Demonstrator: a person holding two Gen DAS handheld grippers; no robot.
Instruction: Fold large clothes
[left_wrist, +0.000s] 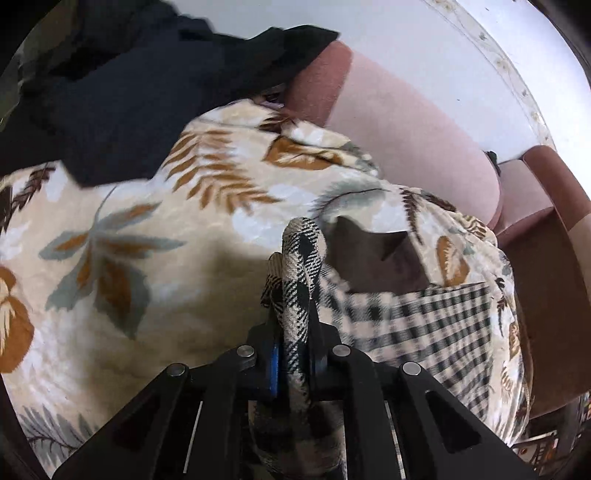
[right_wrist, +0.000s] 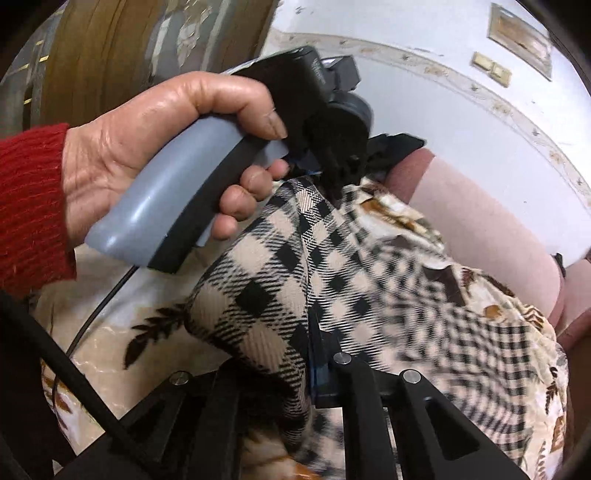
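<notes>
Holding the checked cloth (left_wrist: 424, 325) up with both tongs over a sofa.

Left tongs (left_wrist: 293, 325) are squeezed tight on a bunched edge of the checked cloth. Right tongs (right_wrist: 308, 354) pinch another fold of it. It hangs over the leaf blanket (left_wrist: 147, 236) that covers the sofa seat, near the pink back cushion (left_wrist: 406, 125). A dark garment (left_wrist: 129, 92) lies at the blanket's far edge. The left hand (right_wrist: 155, 147) grips a grey handle (right_wrist: 173, 199).
</notes>
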